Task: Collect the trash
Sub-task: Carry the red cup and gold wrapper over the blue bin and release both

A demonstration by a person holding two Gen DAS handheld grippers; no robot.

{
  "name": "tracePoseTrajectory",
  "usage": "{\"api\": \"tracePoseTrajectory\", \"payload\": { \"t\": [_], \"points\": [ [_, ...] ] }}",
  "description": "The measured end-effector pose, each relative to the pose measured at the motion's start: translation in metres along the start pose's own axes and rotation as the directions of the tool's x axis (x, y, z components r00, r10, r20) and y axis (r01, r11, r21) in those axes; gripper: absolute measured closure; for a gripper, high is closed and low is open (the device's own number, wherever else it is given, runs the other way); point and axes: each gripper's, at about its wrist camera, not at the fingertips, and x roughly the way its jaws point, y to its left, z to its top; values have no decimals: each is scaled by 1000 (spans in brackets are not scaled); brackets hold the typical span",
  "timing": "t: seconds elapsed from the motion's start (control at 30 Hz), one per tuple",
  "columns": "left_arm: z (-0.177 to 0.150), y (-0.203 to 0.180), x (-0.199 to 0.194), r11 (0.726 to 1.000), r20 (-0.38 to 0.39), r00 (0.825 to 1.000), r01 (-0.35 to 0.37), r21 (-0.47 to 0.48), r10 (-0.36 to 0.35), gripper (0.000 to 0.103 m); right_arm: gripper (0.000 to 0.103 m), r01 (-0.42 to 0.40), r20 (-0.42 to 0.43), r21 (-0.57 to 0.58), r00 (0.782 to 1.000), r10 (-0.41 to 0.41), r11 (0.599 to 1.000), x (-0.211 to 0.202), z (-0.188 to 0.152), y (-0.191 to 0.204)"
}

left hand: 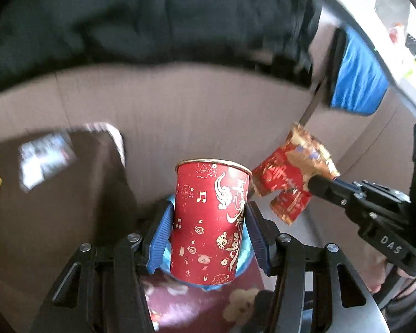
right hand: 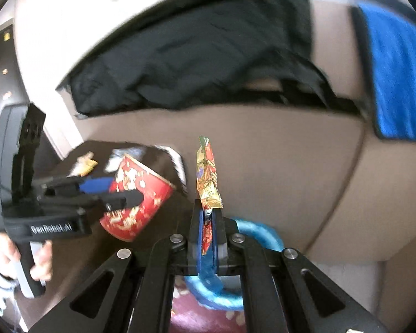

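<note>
My left gripper (left hand: pixel 208 233) is shut on a red paper cup (left hand: pixel 209 219) with gold patterns, held upright in the air; the cup also shows in the right wrist view (right hand: pixel 136 194), tilted, with the left gripper (right hand: pixel 124 194) around it. My right gripper (right hand: pixel 207 216) is shut on a red and gold snack wrapper (right hand: pixel 206 172), which stands up from the jaws. In the left wrist view the wrapper (left hand: pixel 291 177) hangs at the right gripper's tip (left hand: pixel 312 184), just right of the cup. A bin lined with a blue bag (right hand: pixel 252 230) lies below both grippers.
A brown sofa (left hand: pixel 180 116) fills the background, with a black garment (right hand: pixel 194 52) and a blue cloth (right hand: pixel 399 75) draped on its back. A dark side table (right hand: pixel 97 155) at the left holds a yellow wrapper (right hand: pixel 86 163) and papers. A dark red patterned rug (left hand: pixel 208 305) lies beneath.
</note>
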Motion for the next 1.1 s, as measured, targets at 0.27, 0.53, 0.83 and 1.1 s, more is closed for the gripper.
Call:
{"api": "tracePoseTrajectory", "payload": {
  "t": [0.27, 0.53, 0.83, 1.1],
  "points": [
    [-24, 5, 80, 996, -149, 988, -58, -69, 47, 50, 98, 51, -122, 84, 992, -40, 995, 50, -45, -43],
    [-24, 31, 129, 982, -249, 968, -15, -187, -33, 47, 96, 65, -225, 143, 974, -32, 988, 102, -71, -58],
    [-25, 37, 145, 971, -288, 955, 0, -238, -70, 47, 82, 81, -260, 178, 965, -33, 981, 120, -81, -68],
    [-28, 36, 142, 978, -291, 955, -7, -209, -56, 47, 82, 119, -252, 175, 965, -73, 977, 109, -77, -70]
  ]
}}
